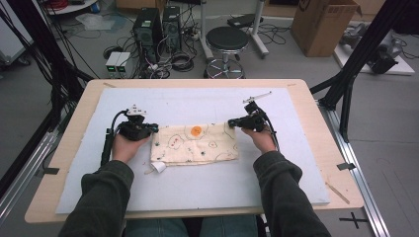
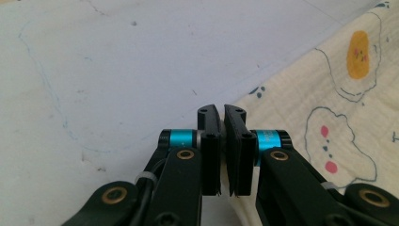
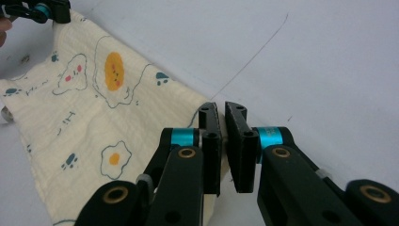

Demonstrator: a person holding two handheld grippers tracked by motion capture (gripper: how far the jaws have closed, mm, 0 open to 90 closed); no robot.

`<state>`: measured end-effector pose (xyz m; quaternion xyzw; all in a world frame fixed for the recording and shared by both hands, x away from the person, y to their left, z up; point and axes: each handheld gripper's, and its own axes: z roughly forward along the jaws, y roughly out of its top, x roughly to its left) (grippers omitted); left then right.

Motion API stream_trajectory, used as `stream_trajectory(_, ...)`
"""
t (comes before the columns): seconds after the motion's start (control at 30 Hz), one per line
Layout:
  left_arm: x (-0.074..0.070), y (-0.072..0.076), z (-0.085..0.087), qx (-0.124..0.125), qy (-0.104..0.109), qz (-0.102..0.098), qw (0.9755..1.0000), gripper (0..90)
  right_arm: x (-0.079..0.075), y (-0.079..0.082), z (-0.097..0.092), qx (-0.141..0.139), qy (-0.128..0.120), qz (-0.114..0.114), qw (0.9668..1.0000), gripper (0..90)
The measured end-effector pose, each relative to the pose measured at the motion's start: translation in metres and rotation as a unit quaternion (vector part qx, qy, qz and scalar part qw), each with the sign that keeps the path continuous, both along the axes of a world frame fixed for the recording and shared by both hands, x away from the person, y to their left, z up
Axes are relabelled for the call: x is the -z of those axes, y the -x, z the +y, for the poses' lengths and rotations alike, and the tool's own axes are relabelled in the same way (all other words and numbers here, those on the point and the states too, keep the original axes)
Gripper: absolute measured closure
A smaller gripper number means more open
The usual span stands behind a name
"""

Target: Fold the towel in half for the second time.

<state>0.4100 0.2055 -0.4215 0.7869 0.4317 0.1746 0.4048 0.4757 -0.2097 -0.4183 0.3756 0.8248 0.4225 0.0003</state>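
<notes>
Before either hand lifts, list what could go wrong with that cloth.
1. The left gripper and right gripper each pinch just a far corner of the folded cloth; so small a bite could slip out on a pull.
2. The near edge lies free, so lifting would probably let the fold fall open.
3. The white tag at the near left corner might drag on the mat.

One cream cotton cloth printed with fried eggs [image 1: 197, 143] is lying folded on one pale blue mat [image 1: 197, 187], which is covering one light wooden table [image 1: 69, 163]. Two black two-jaw grippers are showing, left [image 1: 154, 128] and right [image 1: 231, 122]. One black round stool [image 1: 227, 38] and one brown cardboard box [image 1: 321, 24] are standing behind.
</notes>
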Motion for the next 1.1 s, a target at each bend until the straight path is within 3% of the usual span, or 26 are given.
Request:
stream_trajectory(0.23,-0.005,0.008,0.004,0.003,0.006,-0.015,0.9999,84.9,-0.005,0.004,0.001,-0.007,-0.008,-0.004,0.9999,85.0)
stream_trajectory(0.77,-0.019,0.026,-0.001,0.025,-0.001,-0.046,0.9986,84.9,-0.010,0.021,-0.010,-0.016,-0.043,-0.021,0.9987,84.9)
stream_trajectory(1.1,-0.013,0.038,0.005,0.024,0.015,-0.055,0.9981,84.9,-0.019,0.031,-0.008,-0.040,-0.046,-0.037,0.9974,84.7)
